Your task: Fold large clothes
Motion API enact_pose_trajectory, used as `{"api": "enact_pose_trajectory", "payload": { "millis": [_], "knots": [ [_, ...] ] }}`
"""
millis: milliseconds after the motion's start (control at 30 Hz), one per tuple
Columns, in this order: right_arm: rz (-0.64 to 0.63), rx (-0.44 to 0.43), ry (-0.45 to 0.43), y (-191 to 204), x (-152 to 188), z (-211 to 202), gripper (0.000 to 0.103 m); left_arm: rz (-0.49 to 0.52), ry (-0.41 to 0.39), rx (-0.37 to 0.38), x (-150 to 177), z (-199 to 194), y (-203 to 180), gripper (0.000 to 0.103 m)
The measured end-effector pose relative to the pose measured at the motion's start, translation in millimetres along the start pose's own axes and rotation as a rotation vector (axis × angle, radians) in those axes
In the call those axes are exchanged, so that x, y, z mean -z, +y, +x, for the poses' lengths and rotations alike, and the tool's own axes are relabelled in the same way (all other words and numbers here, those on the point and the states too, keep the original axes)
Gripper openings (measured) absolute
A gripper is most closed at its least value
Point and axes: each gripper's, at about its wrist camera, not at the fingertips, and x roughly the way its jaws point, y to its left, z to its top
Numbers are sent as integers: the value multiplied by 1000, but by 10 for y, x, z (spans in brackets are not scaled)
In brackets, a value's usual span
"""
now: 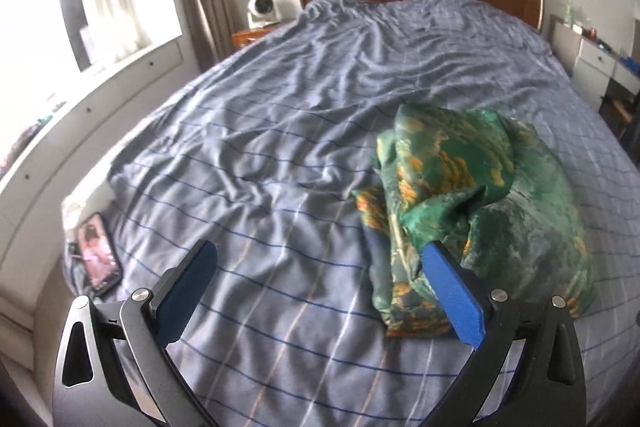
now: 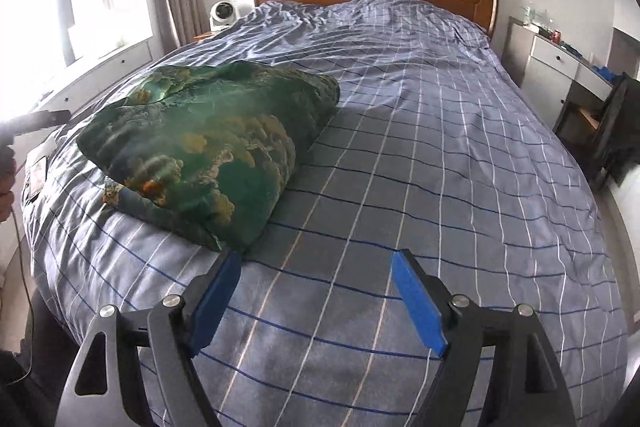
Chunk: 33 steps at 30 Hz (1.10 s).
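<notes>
Beyond the left gripper [image 1: 320, 261]'s right fingertip and the right gripper [image 2: 318, 269]'s left, the folded green garment [image 1: 472, 203] is seen; both jaws are held wide, empty.

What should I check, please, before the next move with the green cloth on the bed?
1. Left gripper jaws open, nothing between them: ok.
2. Right gripper jaws open, nothing between them: ok.
3. Green and gold patterned satin garment lies on the blue checked bed cover, free of both grippers: ok.
4. Garment folded flat: not ok, bunched.
5. Phone at the bed edge is apart from the garment: ok.
</notes>
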Motion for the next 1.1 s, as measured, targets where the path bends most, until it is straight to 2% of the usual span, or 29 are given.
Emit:
{"api": "enact_pose_trajectory", "payload": {
  "millis": [233, 533, 600, 667, 700, 767, 833, 867, 900, 967, 1100],
  "knots": [
    [-3, 1, 9, 8, -6, 28, 80, 27, 9, -38, -24, 25, -49, 102],
    [0, 0, 21, 19, 10, 52, 80, 29, 6, -40, -37, 33, -54, 102],
    [-1, -3, 26, 21, 13, 61, 80, 17, 8, -21, -77, 47, -21, 102],
    [-5, -9, 35, 23, 12, 71, 80, -25, 20, 52, -145, 71, 76, 102],
    [-7, -14, 34, 24, 12, 68, 80, -67, 34, 133, -196, 103, 163, 102],
    [0, -34, 24, 13, 5, 46, 80, -143, 85, 334, -289, 223, 309, 102],
    [25, -64, 13, -25, -4, 29, 80, -198, 154, 579, -369, 408, 366, 102],
    [40, -80, 10, -48, -10, 27, 80, -208, 174, 633, -398, 479, 354, 102],
    [52, -90, 10, -61, -15, 33, 80, -208, 199, 682, -435, 578, 306, 102],
    [73, -110, 19, -81, -28, 70, 80, -193, 243, 729, -491, 798, 173, 102],
    [102, -173, 37, -62, -94, 154, 80, -222, 400, 746, -434, 1446, -77, 102]
  ]
}}
